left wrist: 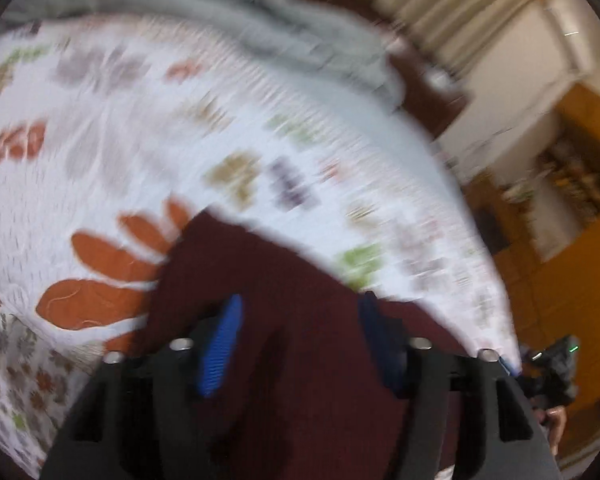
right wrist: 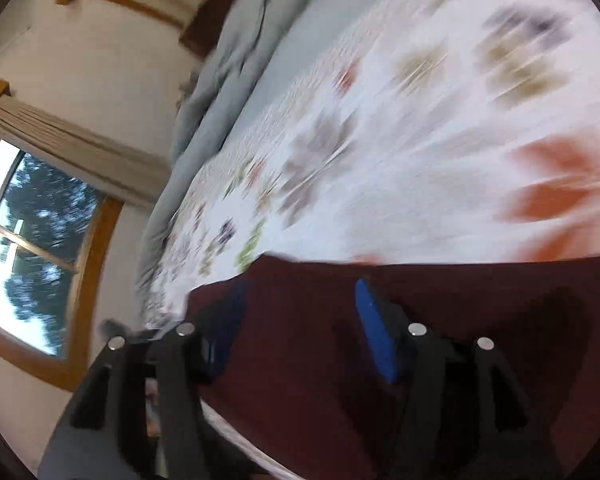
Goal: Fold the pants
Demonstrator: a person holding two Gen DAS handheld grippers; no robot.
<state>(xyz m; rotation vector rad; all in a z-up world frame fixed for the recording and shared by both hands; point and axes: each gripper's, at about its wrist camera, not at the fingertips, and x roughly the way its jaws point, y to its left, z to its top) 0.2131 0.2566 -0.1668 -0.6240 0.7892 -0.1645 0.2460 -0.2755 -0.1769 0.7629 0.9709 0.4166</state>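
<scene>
The dark maroon pants (left wrist: 300,320) lie on a bed with a white floral quilt (left wrist: 140,128). In the left wrist view my left gripper (left wrist: 300,320) is open, its blue-padded fingers (left wrist: 220,344) spread wide just over the cloth. In the right wrist view the pants (right wrist: 440,340) fill the lower part. My right gripper (right wrist: 296,312) is open too, its blue pads (right wrist: 376,332) spread above the maroon cloth. Both views are blurred by motion. I cannot tell whether the fingers touch the cloth.
A rumpled grey blanket (left wrist: 300,32) lies along the far side of the bed, also in the right wrist view (right wrist: 228,80). Curtains and an orange wall (left wrist: 560,272) stand right of the bed. A window (right wrist: 32,248) with a wooden frame is at the left.
</scene>
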